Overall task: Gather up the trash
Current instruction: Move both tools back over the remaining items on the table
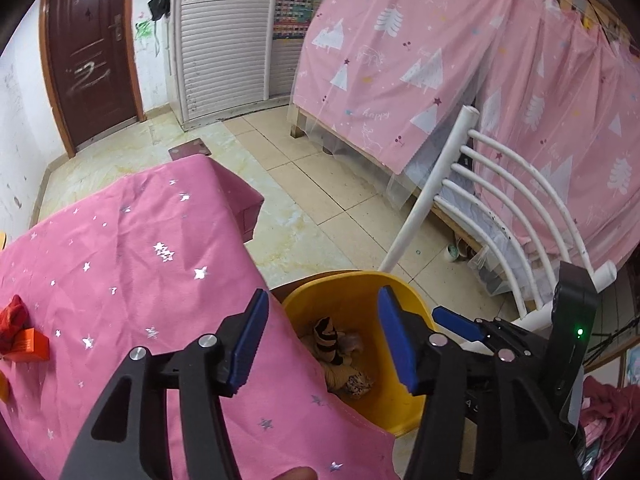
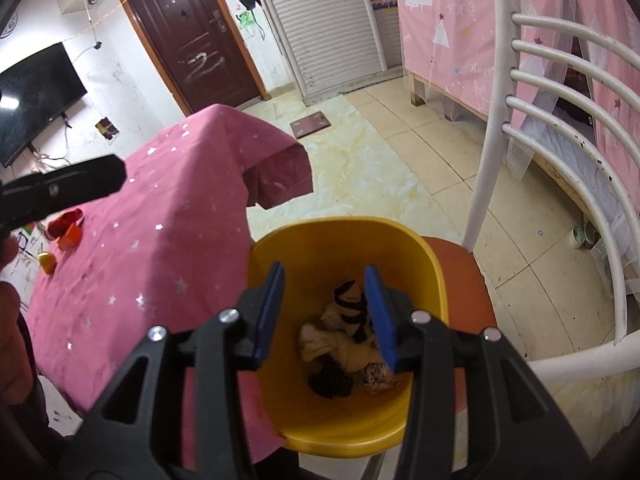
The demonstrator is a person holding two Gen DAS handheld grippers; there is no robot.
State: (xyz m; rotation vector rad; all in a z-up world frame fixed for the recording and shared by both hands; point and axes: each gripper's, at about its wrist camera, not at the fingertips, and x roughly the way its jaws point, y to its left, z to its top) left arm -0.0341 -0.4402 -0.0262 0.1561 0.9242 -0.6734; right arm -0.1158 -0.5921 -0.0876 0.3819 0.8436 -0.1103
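A yellow bin (image 1: 352, 282) (image 2: 340, 228) stands on an orange chair seat (image 2: 460, 264) beside the pink-clothed table (image 1: 120, 248) (image 2: 160, 220). Crumpled trash (image 1: 334, 342) (image 2: 348, 340), including a black-striped wrapper, lies in its bottom. My left gripper (image 1: 324, 300) hovers open over the bin's near-left rim and the table edge, with nothing between its blue pads. My right gripper (image 2: 324, 276) hangs open straight above the bin, holding nothing; one of its blue fingers (image 1: 456, 322) shows in the left wrist view. On the table's left lie a red wrapper (image 1: 14, 316) (image 2: 66, 220), an orange box (image 1: 30, 344) (image 2: 70, 236) and a yellow piece (image 2: 48, 262).
The chair's white slatted back (image 1: 500, 200) (image 2: 560, 80) curves up right of the bin. A bed with pink curtains (image 1: 420, 60) fills the right. Tiled floor (image 1: 312, 184) lies beyond the table, with a brown door (image 2: 192, 32) and a wall television (image 2: 36, 96) at the back.
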